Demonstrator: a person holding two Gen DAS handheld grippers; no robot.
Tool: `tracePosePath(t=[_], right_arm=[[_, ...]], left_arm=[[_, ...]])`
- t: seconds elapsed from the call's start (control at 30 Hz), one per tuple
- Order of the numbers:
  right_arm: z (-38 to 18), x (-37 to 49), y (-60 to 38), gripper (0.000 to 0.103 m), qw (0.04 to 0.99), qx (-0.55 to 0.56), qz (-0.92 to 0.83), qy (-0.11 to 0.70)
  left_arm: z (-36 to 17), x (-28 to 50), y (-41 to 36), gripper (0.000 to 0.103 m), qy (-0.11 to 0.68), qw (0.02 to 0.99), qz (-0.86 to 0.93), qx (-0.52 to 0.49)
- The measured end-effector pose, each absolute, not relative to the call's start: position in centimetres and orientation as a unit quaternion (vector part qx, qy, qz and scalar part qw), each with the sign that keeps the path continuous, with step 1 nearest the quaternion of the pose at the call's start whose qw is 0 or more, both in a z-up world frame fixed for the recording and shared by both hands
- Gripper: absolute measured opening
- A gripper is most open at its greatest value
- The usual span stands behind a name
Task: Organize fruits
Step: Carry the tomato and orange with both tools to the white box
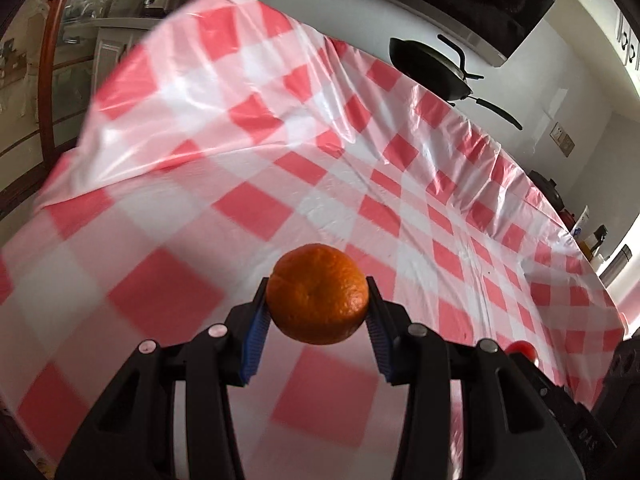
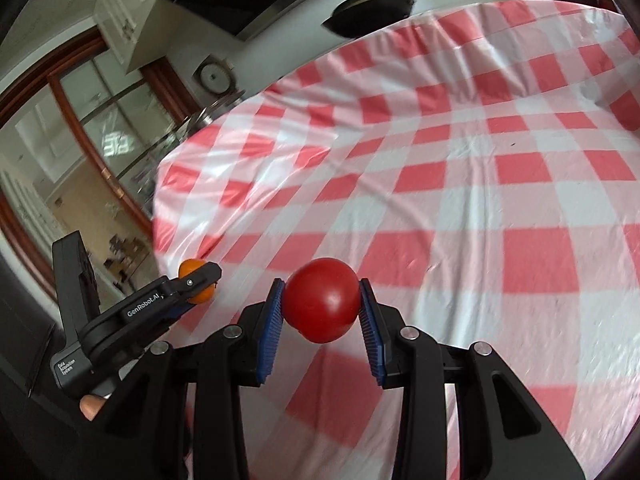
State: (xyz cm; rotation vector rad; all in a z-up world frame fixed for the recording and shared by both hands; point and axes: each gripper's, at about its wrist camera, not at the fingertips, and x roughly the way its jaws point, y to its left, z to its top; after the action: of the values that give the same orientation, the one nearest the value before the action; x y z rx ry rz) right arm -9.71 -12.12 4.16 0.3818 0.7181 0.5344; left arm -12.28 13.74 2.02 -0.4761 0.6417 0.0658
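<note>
Aloft over the checked bench, the left tongs clamp an orange and the right tongs a tomato; both are mid-carry; next comes a set-down spot, none in view.

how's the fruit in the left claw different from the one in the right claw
The orange in the left claw is orange with a dimpled, matte peel; the tomato in the right claw is deep red, smooth and glossy. The orange looks round and slightly flattened, the tomato tapers toward its lower end. Both are pinched between blue pads, held above the checked tablecloth.
</note>
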Motion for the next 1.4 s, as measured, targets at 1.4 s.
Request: tracePosePath(t=[1.4], right_arm=[[-6.8,-30.5,18.7,0.036,0.645,-0.406,0.540,0.358]], left_arm=[[-12.5,-33.9,30.4,0.045,0.459,0.798,0.295,-0.257]])
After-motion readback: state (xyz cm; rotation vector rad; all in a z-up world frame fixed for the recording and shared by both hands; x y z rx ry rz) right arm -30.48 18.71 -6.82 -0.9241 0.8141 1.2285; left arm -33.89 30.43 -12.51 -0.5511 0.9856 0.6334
